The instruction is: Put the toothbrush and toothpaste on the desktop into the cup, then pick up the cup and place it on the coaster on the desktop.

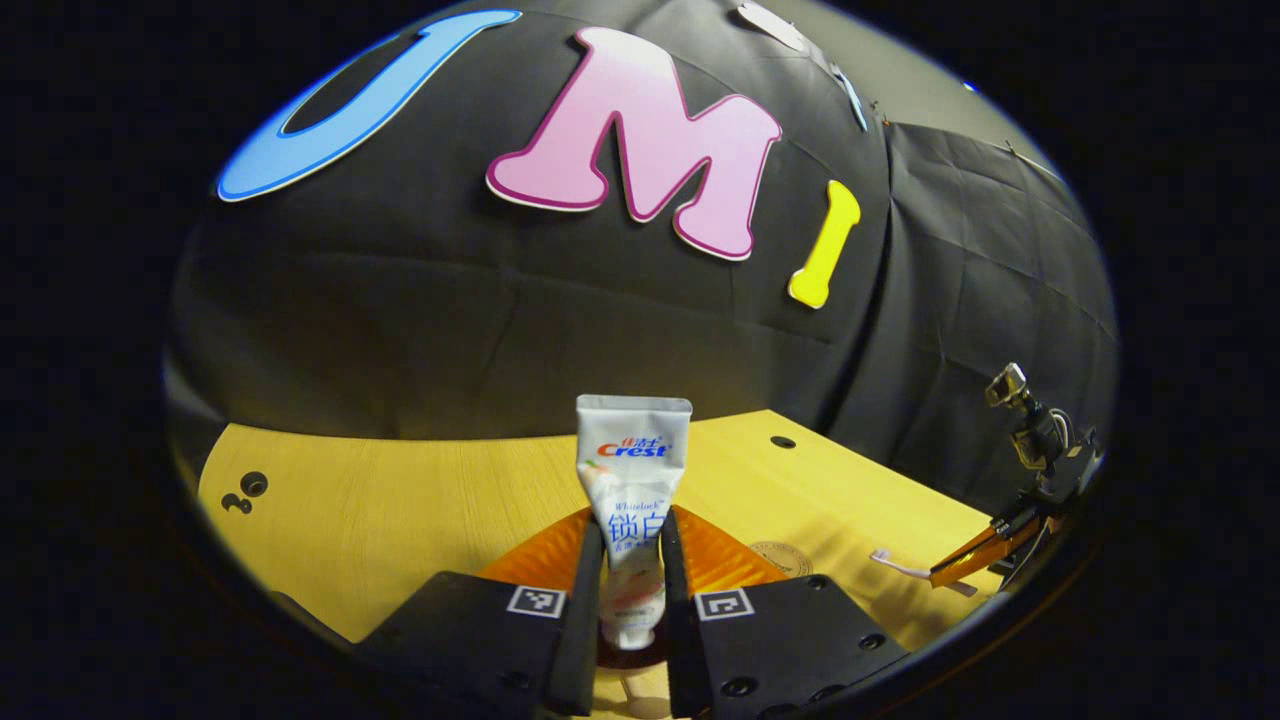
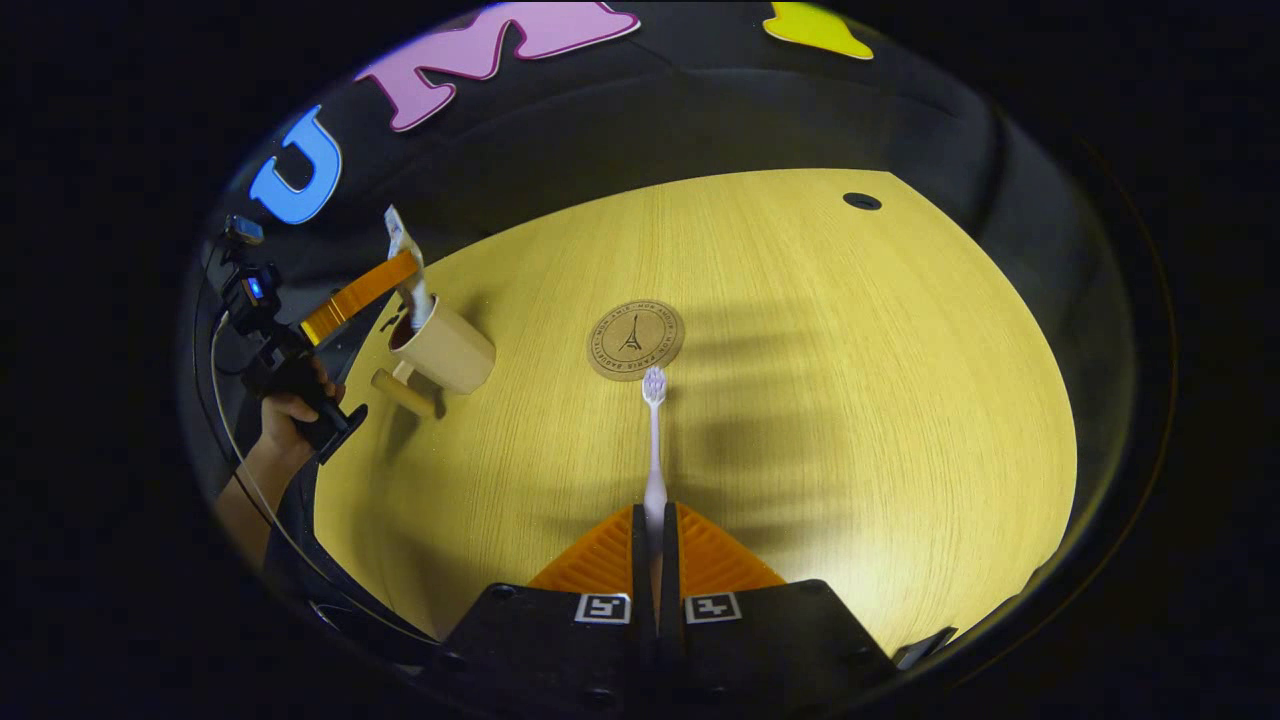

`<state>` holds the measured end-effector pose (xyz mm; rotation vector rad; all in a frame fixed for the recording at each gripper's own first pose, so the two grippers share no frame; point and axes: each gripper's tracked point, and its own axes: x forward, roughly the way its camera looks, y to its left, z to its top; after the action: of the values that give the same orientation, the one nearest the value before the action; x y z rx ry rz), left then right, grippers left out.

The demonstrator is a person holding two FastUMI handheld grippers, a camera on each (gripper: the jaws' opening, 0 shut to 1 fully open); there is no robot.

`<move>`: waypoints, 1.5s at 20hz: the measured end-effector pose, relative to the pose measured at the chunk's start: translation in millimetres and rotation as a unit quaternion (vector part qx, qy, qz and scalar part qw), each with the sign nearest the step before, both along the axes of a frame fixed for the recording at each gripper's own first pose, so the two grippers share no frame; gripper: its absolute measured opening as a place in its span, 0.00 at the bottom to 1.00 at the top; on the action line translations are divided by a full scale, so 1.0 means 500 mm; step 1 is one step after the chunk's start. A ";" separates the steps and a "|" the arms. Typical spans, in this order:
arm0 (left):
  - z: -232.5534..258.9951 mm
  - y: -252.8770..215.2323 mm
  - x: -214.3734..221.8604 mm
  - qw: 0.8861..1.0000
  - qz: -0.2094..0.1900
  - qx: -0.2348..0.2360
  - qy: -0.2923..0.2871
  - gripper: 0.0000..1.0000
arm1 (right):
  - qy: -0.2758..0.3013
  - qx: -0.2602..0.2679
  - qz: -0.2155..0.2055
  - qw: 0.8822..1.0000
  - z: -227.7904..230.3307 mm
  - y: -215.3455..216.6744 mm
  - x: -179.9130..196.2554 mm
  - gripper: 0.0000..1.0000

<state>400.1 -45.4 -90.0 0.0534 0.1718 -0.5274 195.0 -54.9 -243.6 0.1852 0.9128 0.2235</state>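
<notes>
My left gripper (image 1: 633,535) is shut on the white toothpaste tube (image 1: 630,470), held upright with its cap down. In the right gripper view the same tube (image 2: 408,270) dips cap-first into the mouth of the beige cup (image 2: 448,348), still held by the left gripper (image 2: 385,280). The cup stands at the table's left, its handle towards the hand (image 2: 285,410). My right gripper (image 2: 655,520) is shut on the handle of the pale toothbrush (image 2: 654,440). The bristle head points forward, just short of the round coaster (image 2: 635,340). The right gripper (image 1: 950,572) with the toothbrush (image 1: 895,565) also shows far right.
The wooden table (image 2: 850,380) has a cable hole (image 2: 862,201) at its far right and small holes (image 1: 250,488) at the far left. The black cloth wall closes the back. The coaster (image 1: 780,557) lies between the two grippers.
</notes>
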 end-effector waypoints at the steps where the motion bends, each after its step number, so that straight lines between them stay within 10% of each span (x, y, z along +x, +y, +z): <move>1: -0.007 0.000 -0.002 1.000 0.003 0.007 0.002 0.26 | 0.000 0.000 0.004 1.000 0.002 0.006 -0.002 0.05; 2: -0.007 0.006 -0.009 1.000 0.009 0.011 -0.002 0.55 | -0.002 0.000 0.009 1.000 0.005 0.011 -0.002 0.05; 4: -0.007 0.023 -0.029 1.000 0.025 0.008 -0.004 0.63 | -0.012 0.002 0.017 1.000 0.014 0.025 0.000 0.05; 6: -0.004 0.050 -0.055 0.999 0.051 -0.004 -0.001 0.98 | -0.026 0.011 0.023 0.999 0.033 0.041 0.002 0.05; 18: -0.039 0.160 -0.352 0.980 0.193 -0.052 0.029 0.98 | -0.152 0.065 0.073 0.983 0.215 0.191 0.121 0.05; 30: -0.040 0.165 -0.500 0.957 0.252 -0.131 0.052 0.97 | -0.239 0.136 0.108 0.955 0.337 0.365 0.253 0.05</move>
<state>150.0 37.0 -110.0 -0.2720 0.2091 -0.0391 321.4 127.8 -74.9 0.2717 0.4146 0.5723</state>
